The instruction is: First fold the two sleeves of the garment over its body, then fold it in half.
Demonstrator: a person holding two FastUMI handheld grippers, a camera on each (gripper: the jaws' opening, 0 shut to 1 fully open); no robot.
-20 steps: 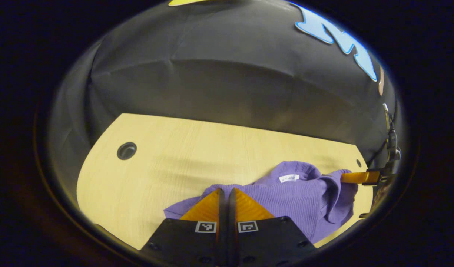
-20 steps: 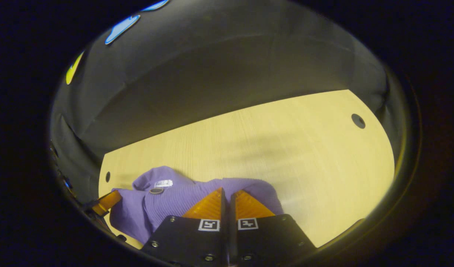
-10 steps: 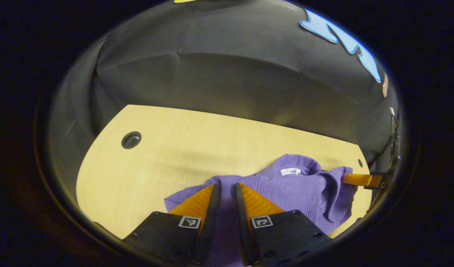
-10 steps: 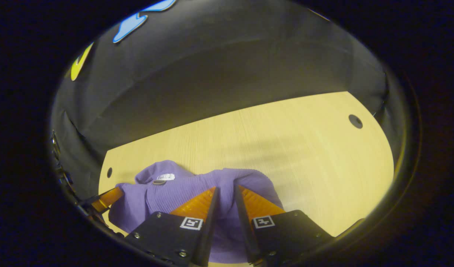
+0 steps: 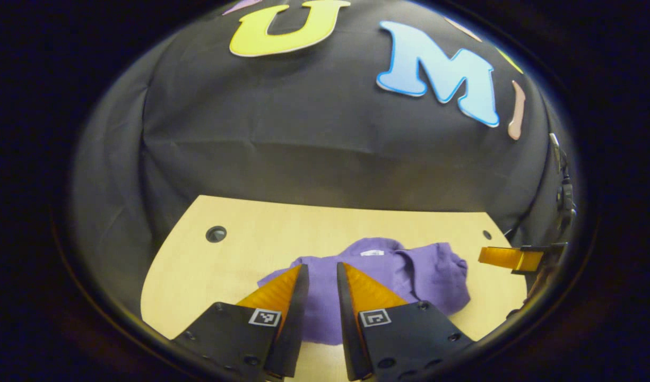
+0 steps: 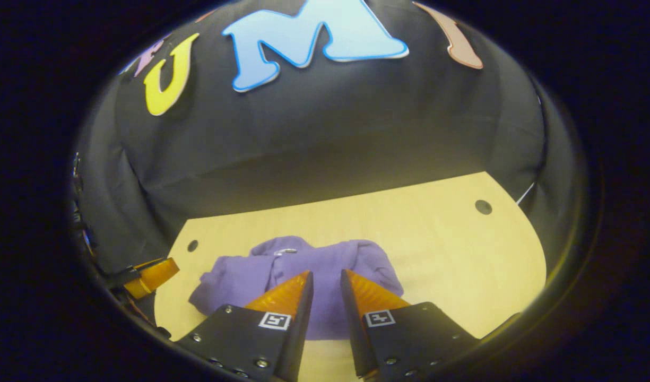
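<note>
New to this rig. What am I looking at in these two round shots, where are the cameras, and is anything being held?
There is no robot arm here. A person holds one pair of two-finger tongs in each hand, and a fisheye camera rides on each pair, looking forward along its fingers.

In the left gripper view, the left tongs sit at the bottom, and the right tongs poke in at the far right edge. In the right gripper view, the right tongs sit at the bottom, and the left tongs show at the lower left.

On the light wooden table lies a purple garment, folded into a rumpled bundle. Both tongs are open with a gap between the fingers, above the cloth. Nothing is held.
</note>
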